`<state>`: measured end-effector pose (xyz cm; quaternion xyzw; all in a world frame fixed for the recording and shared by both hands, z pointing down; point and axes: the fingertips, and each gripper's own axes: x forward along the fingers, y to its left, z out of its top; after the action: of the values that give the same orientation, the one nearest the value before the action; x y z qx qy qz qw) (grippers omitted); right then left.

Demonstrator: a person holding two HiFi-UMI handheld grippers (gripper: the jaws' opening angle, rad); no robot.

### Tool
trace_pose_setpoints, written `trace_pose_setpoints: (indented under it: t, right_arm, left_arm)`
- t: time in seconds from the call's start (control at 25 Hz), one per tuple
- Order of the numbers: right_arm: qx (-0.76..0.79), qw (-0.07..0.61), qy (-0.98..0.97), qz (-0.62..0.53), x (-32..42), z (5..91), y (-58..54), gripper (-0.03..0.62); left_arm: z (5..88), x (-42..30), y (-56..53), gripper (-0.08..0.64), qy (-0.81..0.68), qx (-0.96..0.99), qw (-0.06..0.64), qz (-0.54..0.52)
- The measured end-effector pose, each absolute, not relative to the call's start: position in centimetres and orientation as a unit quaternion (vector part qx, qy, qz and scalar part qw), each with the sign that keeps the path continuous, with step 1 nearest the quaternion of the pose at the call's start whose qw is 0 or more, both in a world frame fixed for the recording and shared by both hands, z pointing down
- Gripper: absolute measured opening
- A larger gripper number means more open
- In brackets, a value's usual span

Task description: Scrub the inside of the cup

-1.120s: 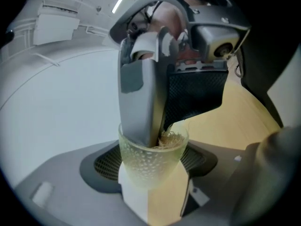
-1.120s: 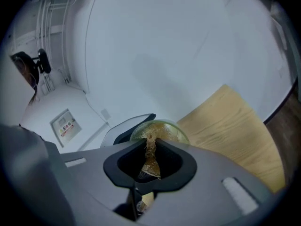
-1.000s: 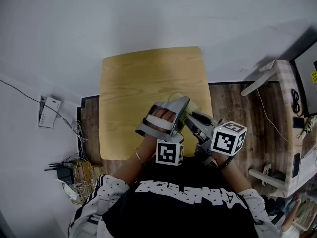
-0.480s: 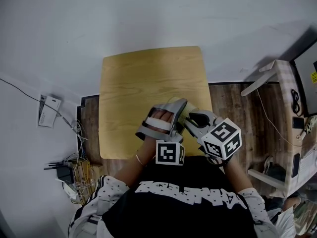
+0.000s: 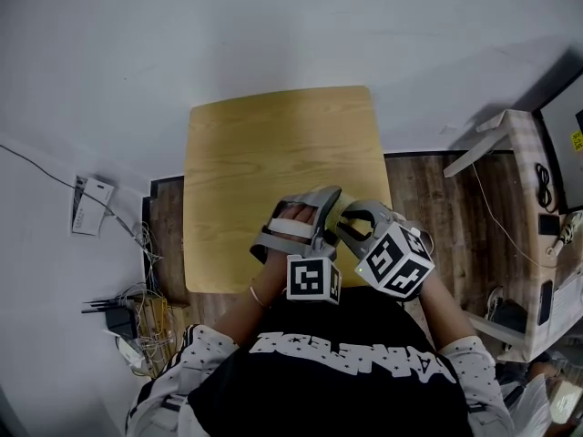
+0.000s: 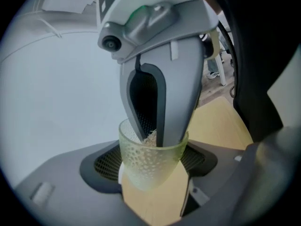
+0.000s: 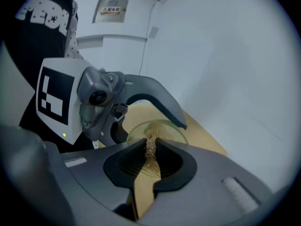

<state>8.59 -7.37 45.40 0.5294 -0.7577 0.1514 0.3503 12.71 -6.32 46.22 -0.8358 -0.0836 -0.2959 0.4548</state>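
A pale green, dimpled, see-through cup is clamped between the jaws of my left gripper, just above the wooden table. My right gripper is shut on a tuft of tan fibre scrubber, and its jaws reach down into the cup's mouth. In the left gripper view the scrubber shows inside the rim, beside the right gripper's grey fingers. In the head view both grippers meet over the table's near right corner: left gripper, right gripper, with the cup mostly hidden between them.
The small table stands against a white wall. A white socket box and tangled cables lie on the floor at the left. A white wooden frame stands at the right. The table's far half is bare wood.
My right gripper has rolled and drawn toward my body, its marker cube swinging left and down. The left gripper and the cup have hardly moved.
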Motion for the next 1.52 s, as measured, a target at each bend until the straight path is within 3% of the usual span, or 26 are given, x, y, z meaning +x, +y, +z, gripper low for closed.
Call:
trace_pose_setpoints:
  t: [0.64,1.08,1.52]
  right_arm:
    - [0.372,0.600,-0.701,-0.100,8.7,45.9,-7.0,0.066]
    - [0.279,0.658,-0.674,-0.185,8.3,46.5,-6.3,0.067]
    - [0.337,0.634,-0.675,-0.167,9.0,45.6,-7.6,0.067]
  left_arm:
    - [46.0,12.7,-6.3,0.379,-0.098,-0.866,0.391,-0.295]
    - [46.1,12.6,-6.3,0.379,-0.104,-0.874,0.364,-0.303]
    - [45.1,12.6,-7.1,0.379,-0.080,-0.869,0.394,-0.290]
